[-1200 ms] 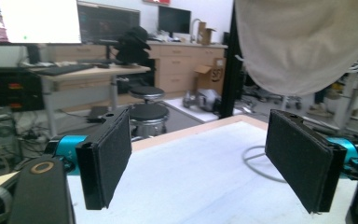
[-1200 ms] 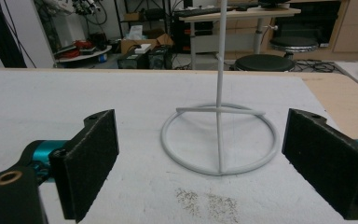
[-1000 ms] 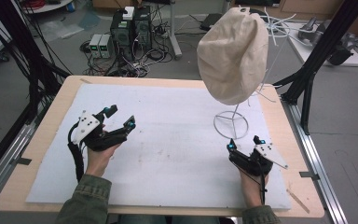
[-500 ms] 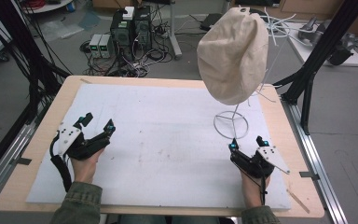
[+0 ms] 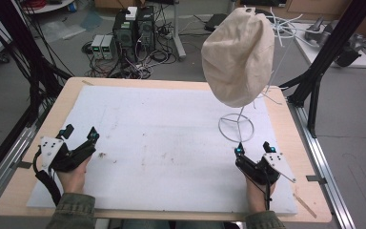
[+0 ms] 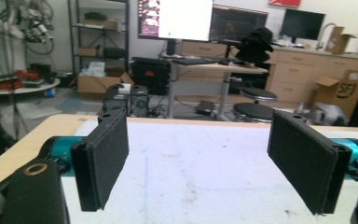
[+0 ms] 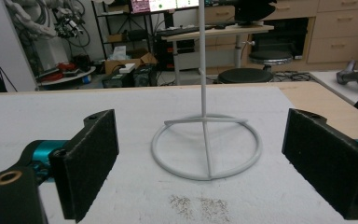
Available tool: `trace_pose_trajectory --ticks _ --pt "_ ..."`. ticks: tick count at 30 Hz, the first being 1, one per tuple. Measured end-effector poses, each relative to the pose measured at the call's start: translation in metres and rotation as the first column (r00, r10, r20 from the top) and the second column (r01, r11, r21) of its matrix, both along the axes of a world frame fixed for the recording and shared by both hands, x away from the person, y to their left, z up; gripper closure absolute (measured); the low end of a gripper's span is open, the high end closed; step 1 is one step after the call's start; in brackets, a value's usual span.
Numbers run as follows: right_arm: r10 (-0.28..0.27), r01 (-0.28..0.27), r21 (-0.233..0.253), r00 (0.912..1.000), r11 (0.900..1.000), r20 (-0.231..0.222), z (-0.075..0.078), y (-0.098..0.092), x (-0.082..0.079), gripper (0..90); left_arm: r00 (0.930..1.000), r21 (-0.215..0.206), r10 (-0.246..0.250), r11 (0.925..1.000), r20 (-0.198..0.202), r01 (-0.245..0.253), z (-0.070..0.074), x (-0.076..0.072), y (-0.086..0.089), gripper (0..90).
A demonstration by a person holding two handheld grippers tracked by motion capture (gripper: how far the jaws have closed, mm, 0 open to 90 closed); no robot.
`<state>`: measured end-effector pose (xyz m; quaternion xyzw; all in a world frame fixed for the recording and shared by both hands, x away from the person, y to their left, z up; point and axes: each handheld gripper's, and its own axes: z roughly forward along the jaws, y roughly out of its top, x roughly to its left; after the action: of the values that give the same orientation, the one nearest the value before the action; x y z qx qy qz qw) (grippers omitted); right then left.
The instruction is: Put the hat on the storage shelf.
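Just short of the wire stand's (image 5: 236,127) ring base, the right gripper (image 5: 252,147) gapes empty; left gripper (image 5: 80,133), equally wide, sits far off. Nudging that base could topple the top-heavy cap (image 5: 238,56).

A wooden table (image 5: 66,102) carries a white mat (image 5: 162,143) across most of its top. A white wire stand (image 5: 237,128) rests on the mat's right side.

The high view looks forward and down over the whole table (image 5: 38,143) from above the person's side. Each gripper view sits low, close to the white mat (image 6: 191,163), facing the room's far desks. High and right gripper views share the wire stand (image 7: 206,144).
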<state>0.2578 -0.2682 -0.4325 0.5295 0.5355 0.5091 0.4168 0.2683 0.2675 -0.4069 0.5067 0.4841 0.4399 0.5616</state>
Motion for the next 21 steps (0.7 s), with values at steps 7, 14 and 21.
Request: trace_pose_trajectory --ticks 7,14,21 --pt "0.006 -0.006 0.013 0.9999 1.000 -0.009 -0.001 -0.001 0.000 9.8 0.9995 -0.013 0.032 0.9994 0.004 -0.032 -0.008 -0.004 0.007 21.0" --pt "0.020 -0.019 0.026 0.9997 0.999 -0.017 -0.001 0.000 0.000 9.8 0.9997 -0.010 0.023 0.9997 -0.006 -0.023 -0.012 -0.007 0.009 21.0" --pt "0.034 -0.034 0.031 0.9992 0.999 -0.019 -0.001 0.002 0.000 9.8 0.9999 -0.001 0.016 0.9999 -0.006 -0.016 -0.012 -0.010 0.008 21.2"
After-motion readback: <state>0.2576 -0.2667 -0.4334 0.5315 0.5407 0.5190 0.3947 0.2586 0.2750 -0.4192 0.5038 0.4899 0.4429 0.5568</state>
